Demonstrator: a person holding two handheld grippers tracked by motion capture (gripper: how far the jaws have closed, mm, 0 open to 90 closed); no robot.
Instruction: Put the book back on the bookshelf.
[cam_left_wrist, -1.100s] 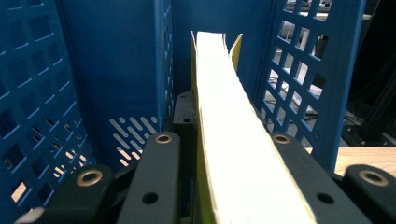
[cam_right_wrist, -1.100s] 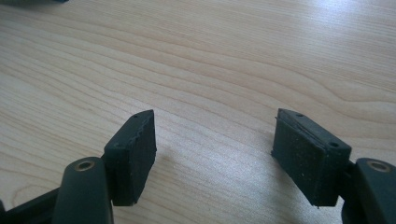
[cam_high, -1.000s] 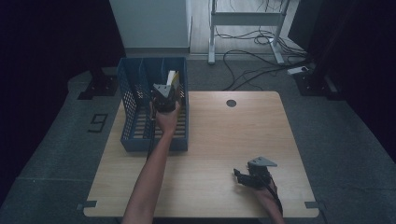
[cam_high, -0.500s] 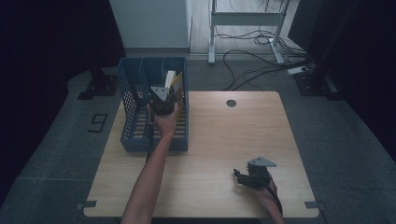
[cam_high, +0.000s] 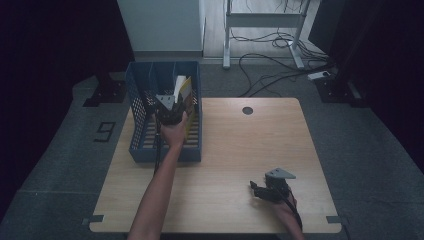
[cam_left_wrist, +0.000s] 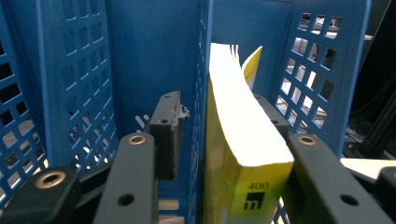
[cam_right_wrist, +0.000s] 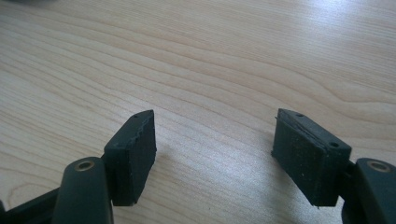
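The wooden desk (cam_high: 225, 150) lies bare right of the blue file rack (cam_high: 137, 120), which stands at the desk's far left corner. In the rack's right-hand compartment a yellow book (cam_left_wrist: 243, 154) stands on edge, long axis running front to back, spine toward the person, pressed against the divider. The left gripper (cam_high: 167, 107) straddles divider and book; its jaws have just been opening, and since a second ago it has barely moved. The right gripper (cam_right_wrist: 215, 154), well right of the rack, rests with jaws apart over bare wood.
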